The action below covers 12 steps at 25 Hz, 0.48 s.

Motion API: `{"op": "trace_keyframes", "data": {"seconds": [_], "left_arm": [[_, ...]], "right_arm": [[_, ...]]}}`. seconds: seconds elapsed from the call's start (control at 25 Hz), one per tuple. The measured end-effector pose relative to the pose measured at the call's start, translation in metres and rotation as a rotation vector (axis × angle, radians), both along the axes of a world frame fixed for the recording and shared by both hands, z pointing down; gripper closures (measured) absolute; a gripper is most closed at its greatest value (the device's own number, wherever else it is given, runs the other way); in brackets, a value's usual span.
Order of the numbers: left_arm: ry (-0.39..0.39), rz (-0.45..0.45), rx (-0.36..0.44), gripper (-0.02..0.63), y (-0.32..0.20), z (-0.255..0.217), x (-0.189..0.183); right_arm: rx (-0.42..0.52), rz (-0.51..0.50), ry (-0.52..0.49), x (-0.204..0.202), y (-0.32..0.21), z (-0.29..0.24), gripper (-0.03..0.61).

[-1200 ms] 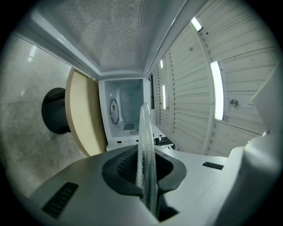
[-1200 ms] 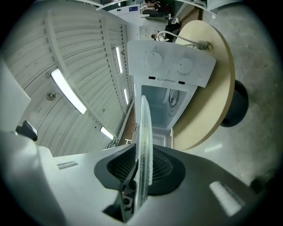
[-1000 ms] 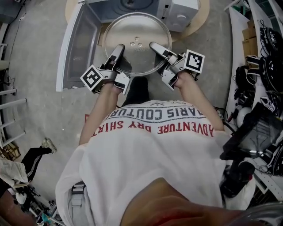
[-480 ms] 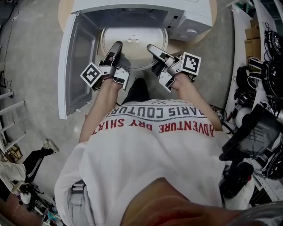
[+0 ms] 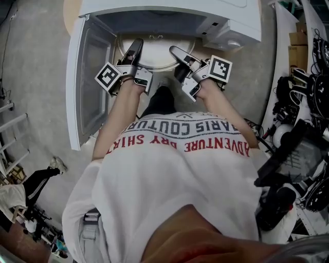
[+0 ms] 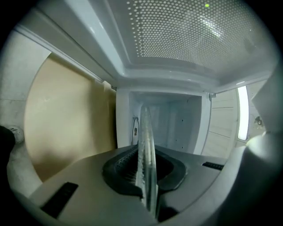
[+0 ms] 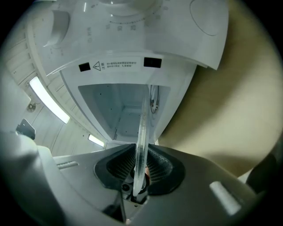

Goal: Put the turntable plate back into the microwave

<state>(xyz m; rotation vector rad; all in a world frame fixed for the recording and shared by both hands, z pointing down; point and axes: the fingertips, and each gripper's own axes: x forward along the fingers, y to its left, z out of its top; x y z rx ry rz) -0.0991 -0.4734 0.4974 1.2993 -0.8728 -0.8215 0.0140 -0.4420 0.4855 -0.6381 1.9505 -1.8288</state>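
One round clear glass plate (image 5: 154, 54) sat level, partly inside white microwave (image 5: 169, 6) cavity. Left gripper (image 5: 136, 45) jaws clamped narrow on its thin smooth rim; right gripper (image 5: 175, 50) jaws pinched rim alongside. Ribbed black pads (image 6: 124, 164) pressed glass. Perforated door (image 5: 87, 77) stood wide open at left. Slim gaps separated plate edge from cavity side walls.

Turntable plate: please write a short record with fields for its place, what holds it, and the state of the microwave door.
plate: glass turntable plate, about level, partly inside the cavity
left gripper: shut on the plate's near rim
right gripper: shut on the plate's near rim
microwave: white, cavity facing the person
door: open, swung out to the left
status: plate held by both grippers, not released
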Motion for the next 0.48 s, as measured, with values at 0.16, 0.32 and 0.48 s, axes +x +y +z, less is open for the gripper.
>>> {"op": "trace_keyframes", "data": {"seconds": [0.16,0.32,0.48], "left_arm": [[0.009,-0.016,-0.029,0.589,-0.011,0.017,-0.007],[0.017,-0.022,-0.036,0.589,-0.017,0.030,-0.011],[0.011,-0.027,-0.052,0.589,-0.016,0.034,-0.010]], "right_arm": [[-0.027,0.000,0.015,-0.011,-0.007,0.017,0.537],[-0.045,0.000,0.037,-0.019,-0.011,0.032,0.537],[-0.060,0.011,0.040,-0.018,-0.010,0.033,0.538]]}}
